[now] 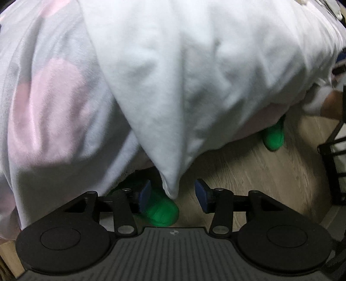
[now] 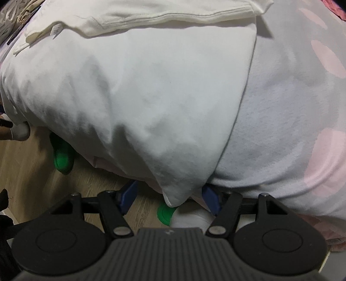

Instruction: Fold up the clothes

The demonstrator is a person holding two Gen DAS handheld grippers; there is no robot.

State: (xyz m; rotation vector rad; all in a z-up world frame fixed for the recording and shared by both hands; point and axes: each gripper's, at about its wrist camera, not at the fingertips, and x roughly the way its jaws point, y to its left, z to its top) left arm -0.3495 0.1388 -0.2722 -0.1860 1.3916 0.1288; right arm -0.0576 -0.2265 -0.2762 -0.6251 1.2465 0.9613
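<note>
White cloth comes to a point between the pads of each gripper. In the left wrist view the left gripper (image 1: 173, 195) stands released, pads apart, the near corner of the shirt (image 1: 183, 86) hanging in the gap and touching neither. The right gripper (image 2: 168, 197) likewise stands wide, the other corner drooping between its pads without being pinched. Both point down over the near edge of the bed (image 1: 43, 108), where the shirt drapes off the pink-patterned cover; its long axis runs away toward the collar (image 2: 151, 17) at the far side. Each hand is nearest its own corner. Below, green slippers (image 1: 162, 214) and wood floor (image 1: 248, 173) show. The far hem and sleeves are cut off.
</note>
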